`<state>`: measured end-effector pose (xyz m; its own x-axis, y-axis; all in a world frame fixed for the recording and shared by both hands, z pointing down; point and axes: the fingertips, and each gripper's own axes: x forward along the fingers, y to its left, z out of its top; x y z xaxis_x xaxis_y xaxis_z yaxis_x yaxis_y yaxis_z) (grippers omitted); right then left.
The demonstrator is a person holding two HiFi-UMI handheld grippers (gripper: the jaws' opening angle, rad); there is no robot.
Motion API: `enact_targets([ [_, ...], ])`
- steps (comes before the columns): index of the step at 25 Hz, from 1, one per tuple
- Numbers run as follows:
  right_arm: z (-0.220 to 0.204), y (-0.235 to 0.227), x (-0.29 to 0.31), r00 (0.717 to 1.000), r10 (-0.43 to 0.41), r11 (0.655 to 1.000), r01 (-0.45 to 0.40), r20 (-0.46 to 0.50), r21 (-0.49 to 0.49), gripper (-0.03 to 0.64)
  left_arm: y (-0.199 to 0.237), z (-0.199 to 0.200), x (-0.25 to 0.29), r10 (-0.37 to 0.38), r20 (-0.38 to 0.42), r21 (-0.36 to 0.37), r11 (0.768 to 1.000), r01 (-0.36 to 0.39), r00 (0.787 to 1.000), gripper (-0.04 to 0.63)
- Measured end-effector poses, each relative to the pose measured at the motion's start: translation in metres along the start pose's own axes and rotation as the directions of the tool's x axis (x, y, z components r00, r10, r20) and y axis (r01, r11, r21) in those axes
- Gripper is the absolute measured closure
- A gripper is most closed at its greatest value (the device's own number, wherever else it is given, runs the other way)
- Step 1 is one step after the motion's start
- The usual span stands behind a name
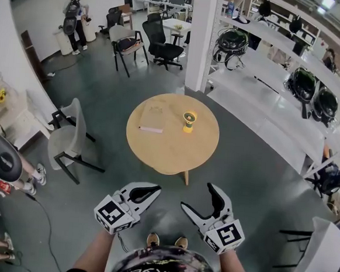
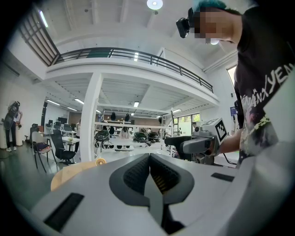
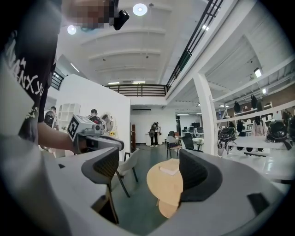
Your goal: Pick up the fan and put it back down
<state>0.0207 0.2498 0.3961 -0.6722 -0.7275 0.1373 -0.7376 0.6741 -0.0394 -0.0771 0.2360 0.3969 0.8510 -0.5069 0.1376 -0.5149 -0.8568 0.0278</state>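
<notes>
Yellow fan [image 1: 189,120], pale wood surface [image 1: 171,153], grey floor [image 1: 254,186], white left claw [image 1: 153,191] and right claw [image 1: 198,197] with black pads [image 1: 215,200].

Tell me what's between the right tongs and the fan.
In the head view, only a strip of floor and the bare near part of the table separate the right tongs from the fan; no other object lies between.

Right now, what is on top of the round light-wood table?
On the round light-wood table, a small yellow fan stands upright; a flat tan book lies apart, left of it. Anything beneath the book is hidden.
</notes>
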Motion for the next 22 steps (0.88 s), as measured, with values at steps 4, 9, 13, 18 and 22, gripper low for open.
enact_targets([
  [4,0.0,-0.0039,-0.0011,1.0,-0.001,1.0,0.001,-0.001,0.004,0.169,-0.0012,0.0025,0.0034,0.0,-0.002,0.005,1.0,0.0,1.0,0.575],
  [9,-0.003,-0.0056,0.0016,1.0,-0.009,1.0,0.009,-0.014,0.005,0.055,0.0001,0.0007,0.0023,0.008,-0.001,-0.007,1.0,-0.008,1.0,0.575],
  [13,-0.0046,-0.007,0.0031,1.0,-0.015,1.0,0.015,-0.015,0.007,0.031,0.0018,0.0006,0.0008,0.011,0.0,-0.006,1.0,-0.011,1.0,0.575],
  [18,-0.0018,-0.0086,0.003,1.0,-0.02,1.0,0.02,-0.014,0.005,0.031,0.0032,0.0026,-0.0012,0.013,-0.003,-0.008,1.0,-0.013,1.0,0.575],
  [22,-0.0024,-0.0095,0.0018,1.0,-0.016,1.0,0.017,-0.009,0.017,0.031,0.002,0.0021,-0.0009,0.013,-0.004,-0.008,1.0,-0.013,1.0,0.575],
])
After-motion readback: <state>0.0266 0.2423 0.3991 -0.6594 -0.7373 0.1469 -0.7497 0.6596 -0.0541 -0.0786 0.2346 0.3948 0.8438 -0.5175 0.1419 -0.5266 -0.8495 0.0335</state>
